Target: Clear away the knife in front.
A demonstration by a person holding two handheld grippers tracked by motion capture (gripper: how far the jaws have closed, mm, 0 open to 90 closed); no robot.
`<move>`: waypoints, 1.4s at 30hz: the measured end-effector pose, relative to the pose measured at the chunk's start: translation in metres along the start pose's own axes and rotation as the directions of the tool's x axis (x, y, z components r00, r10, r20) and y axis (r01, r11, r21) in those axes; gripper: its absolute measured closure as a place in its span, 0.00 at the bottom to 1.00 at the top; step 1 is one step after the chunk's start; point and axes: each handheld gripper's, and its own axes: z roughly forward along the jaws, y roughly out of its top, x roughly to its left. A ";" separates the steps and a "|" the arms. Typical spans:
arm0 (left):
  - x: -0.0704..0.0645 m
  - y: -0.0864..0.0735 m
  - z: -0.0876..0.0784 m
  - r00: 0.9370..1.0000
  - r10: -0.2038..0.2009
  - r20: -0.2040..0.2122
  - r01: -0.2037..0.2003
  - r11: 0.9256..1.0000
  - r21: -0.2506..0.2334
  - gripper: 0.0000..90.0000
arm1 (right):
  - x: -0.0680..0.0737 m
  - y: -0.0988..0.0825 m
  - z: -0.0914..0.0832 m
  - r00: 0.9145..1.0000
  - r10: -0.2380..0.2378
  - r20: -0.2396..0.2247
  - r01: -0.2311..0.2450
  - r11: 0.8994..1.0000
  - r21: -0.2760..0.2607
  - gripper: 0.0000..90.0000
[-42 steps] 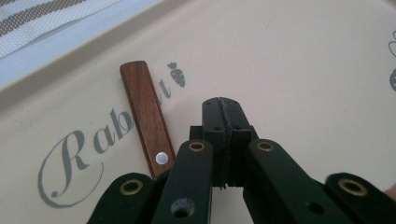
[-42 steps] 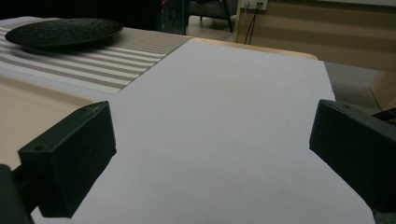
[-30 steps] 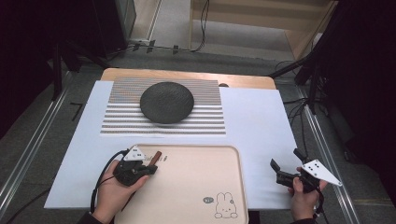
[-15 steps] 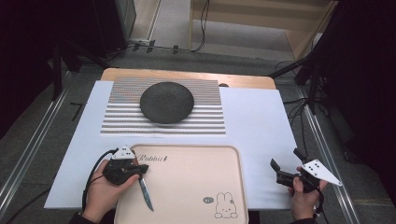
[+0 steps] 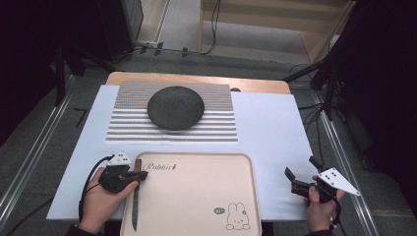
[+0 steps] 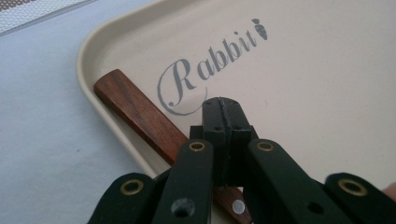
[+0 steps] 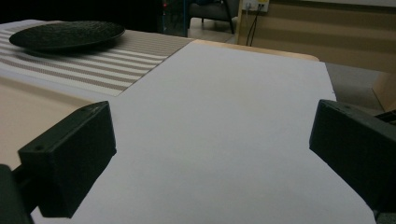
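A knife with a brown wooden handle (image 5: 139,164) (image 6: 140,112) lies in the beige rabbit tray (image 5: 196,196) along its left rim, blade toward the near edge. My left gripper (image 5: 141,175) (image 6: 222,109) is shut, jaws pressed together with nothing between them, and its tips sit just over the handle. The handle runs on beneath the jaws in the left gripper view. At the table's right front, my right gripper (image 5: 300,167) (image 7: 210,154) is held open and low over the white sheet, its jaws wide apart and empty.
A dark round plate (image 5: 175,107) (image 7: 65,33) rests on a striped placemat (image 5: 216,123) (image 7: 93,65) at the back. A white sheet (image 5: 265,128) covers the table. Metal rails run along both sides, and cables and stands lie behind.
The knife has swung from slanting across the tray's left corner to lying along the left rim. My left gripper shifted slightly left and stayed shut. The right gripper kept still.
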 end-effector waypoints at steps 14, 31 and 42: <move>0.004 -0.002 -0.003 1.000 0.016 -0.003 -0.016 0.999 -0.035 0.99 | 0.000 0.000 0.000 1.000 0.001 0.000 -0.001 1.000 0.000 0.00; 0.004 -0.002 -0.026 1.000 0.001 -0.022 -0.008 0.950 -0.313 0.15 | 0.000 0.000 0.000 1.000 -0.001 0.000 0.001 1.000 0.001 0.00; 0.013 -0.006 -0.037 0.998 -0.018 -0.052 -0.002 0.930 -0.367 0.00 | 0.000 0.000 0.000 1.000 0.002 0.000 -0.002 1.000 0.003 0.00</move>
